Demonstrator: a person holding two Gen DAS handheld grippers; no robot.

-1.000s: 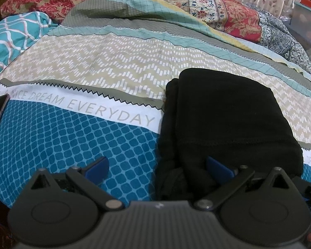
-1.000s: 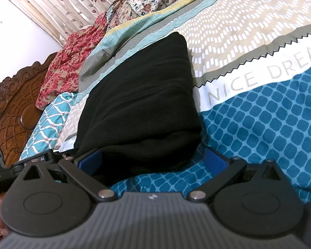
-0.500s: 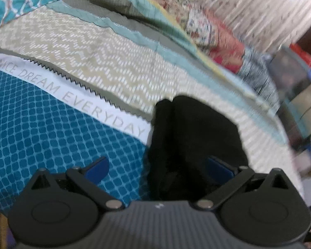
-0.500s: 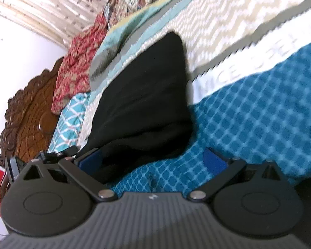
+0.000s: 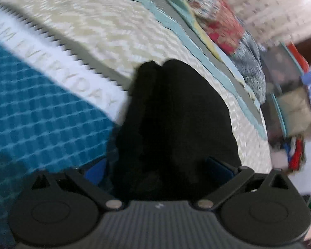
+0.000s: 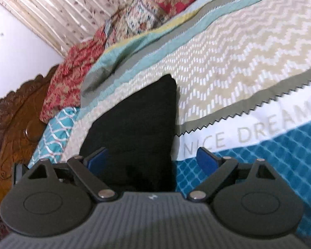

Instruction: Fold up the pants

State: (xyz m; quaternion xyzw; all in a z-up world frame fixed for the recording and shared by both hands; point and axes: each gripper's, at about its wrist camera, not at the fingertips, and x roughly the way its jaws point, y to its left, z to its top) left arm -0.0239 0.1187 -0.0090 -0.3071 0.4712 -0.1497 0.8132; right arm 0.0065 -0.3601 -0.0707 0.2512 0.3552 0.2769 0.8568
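The black pants [image 5: 176, 112] lie folded into a thick bundle on the patterned bedsheet [image 5: 41, 112]. In the blurred left wrist view, my left gripper [image 5: 157, 167] is open and low over the near end of the bundle, which fills the gap between its blue fingers [image 5: 217, 166]. From the other side, my right gripper [image 6: 151, 157] straddles the opposite end of the pants [image 6: 139, 128]. Its jaws are closing but still wide. The left pad lies over the black cloth, while the right pad hangs over the blue part of the sheet, clear of the cloth.
Red floral and teal pillows [image 6: 72, 76] are piled along the carved wooden headboard [image 6: 12, 124] and the curtain [image 6: 58, 10]. Boxes and coloured clutter [image 5: 290, 108] stand beyond the bed's edge in the left wrist view.
The left gripper has rolled and swung over the pants, which now sit centred between its fingers. The right gripper has shifted so the pants look smaller, and its fingers have drawn in a little.
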